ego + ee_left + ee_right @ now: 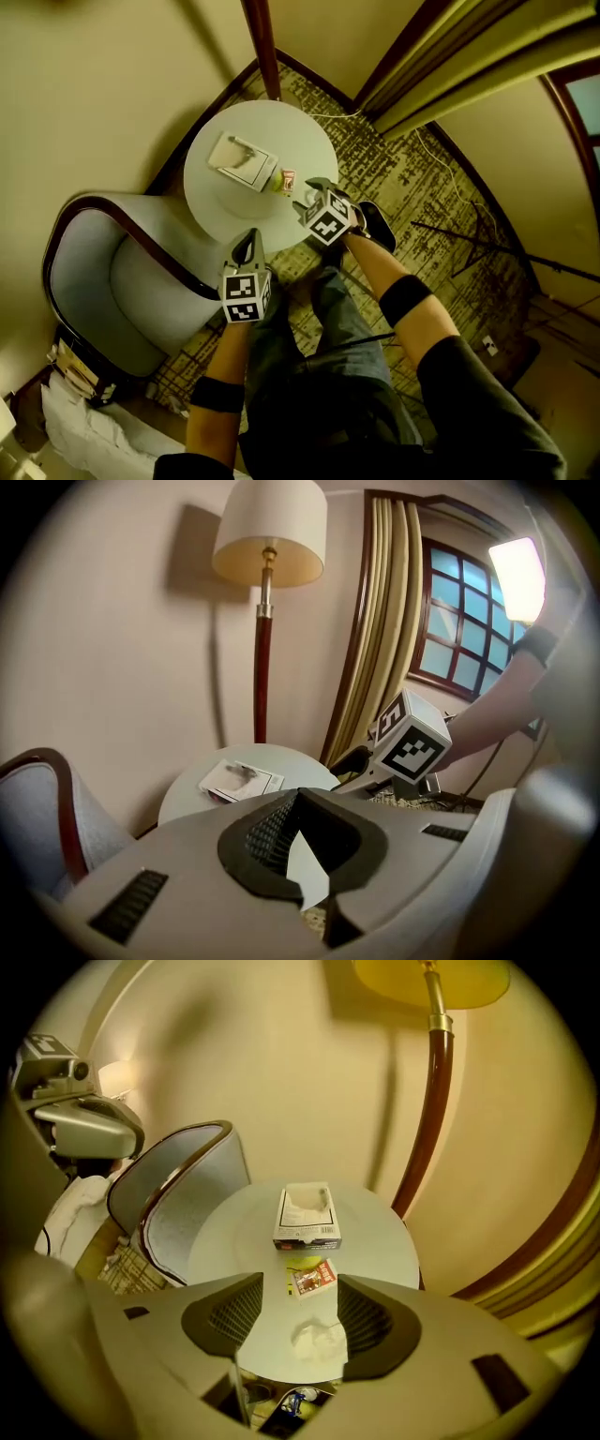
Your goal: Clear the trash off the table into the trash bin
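Right claw (300, 1312) is spread wide over the table (234, 1241), crumpled tissue (319, 1340) sitting loose between its jaws, not pinched. Left claw (298, 803) is clamped shut, empty, by the table's edge.

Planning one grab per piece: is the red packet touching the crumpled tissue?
Apart. The right gripper view shows bare tabletop between the red packet and the crumpled tissue.
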### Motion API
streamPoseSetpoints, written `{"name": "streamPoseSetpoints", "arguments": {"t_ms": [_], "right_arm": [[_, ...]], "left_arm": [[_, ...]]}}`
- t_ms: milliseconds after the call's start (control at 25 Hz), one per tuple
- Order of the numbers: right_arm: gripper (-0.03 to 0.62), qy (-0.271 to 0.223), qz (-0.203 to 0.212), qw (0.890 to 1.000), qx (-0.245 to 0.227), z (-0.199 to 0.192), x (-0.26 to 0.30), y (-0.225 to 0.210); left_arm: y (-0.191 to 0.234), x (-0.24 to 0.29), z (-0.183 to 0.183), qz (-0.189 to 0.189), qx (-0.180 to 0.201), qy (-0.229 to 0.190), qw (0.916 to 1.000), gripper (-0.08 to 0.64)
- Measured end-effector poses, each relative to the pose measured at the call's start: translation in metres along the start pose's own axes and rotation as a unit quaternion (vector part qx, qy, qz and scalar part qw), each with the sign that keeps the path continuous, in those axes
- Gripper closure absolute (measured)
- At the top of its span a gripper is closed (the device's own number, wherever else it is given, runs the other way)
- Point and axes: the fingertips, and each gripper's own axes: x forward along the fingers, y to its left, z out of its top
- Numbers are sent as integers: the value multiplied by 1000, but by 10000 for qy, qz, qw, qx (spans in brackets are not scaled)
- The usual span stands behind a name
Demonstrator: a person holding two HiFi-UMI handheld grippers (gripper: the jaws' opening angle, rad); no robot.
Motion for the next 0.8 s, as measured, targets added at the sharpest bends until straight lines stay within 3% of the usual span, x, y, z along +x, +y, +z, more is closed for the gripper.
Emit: {"name": "streamPoseSetpoints", "arguments": {"t_ms": [240,800], "right_arm": [[285,193,205,9983,-515,-11,50,-12],[284,549,698,9896,-1131,-20,123,-14]], "left_arm": [[-5,43,-5,-55,-162,47,9998,560],[20,85,-23,158,-544,103,9983,560]]}}
